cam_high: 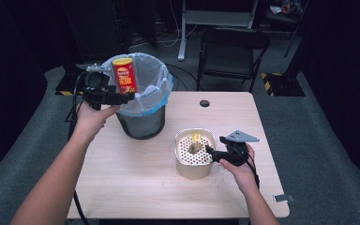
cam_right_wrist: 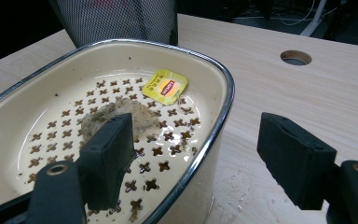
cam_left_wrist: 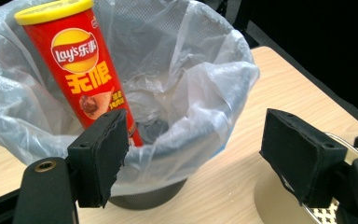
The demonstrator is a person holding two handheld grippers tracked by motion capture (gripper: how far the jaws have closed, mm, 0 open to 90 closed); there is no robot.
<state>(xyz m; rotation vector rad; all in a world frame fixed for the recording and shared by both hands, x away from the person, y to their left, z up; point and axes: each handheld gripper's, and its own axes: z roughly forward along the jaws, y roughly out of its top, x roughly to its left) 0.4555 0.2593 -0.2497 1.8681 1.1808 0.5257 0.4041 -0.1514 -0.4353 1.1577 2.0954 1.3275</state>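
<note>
Watching: a table clean-up, both tools parted and holding nothing.
Left gripper (cam_high: 130, 97): upper left of the high view, jaws spread wide at the bin's rim, released; the hand sits just beside the bin, likely because the can has been let go.
Lay's crisp can (cam_left_wrist: 77, 65): upper left of the left gripper view, tilted, its foot down inside the liner, yellow lid up; it leans on the bag wall rather than lying flat.
Lined mesh bin (cam_high: 161, 84): left of centre on the table.
Right gripper (cam_high: 211, 150): lower right, jaws apart, straddling the basin's rim, one jaw inside, probably lined up for the wet bag.
Lipton tea bag (cam_right_wrist: 121, 116): soggy, mid-tray, its yellow tag (cam_right_wrist: 166, 87) just beyond.
Perforated strainer basin (cam_right_wrist: 223, 93): centre right, beside the bin.
</note>
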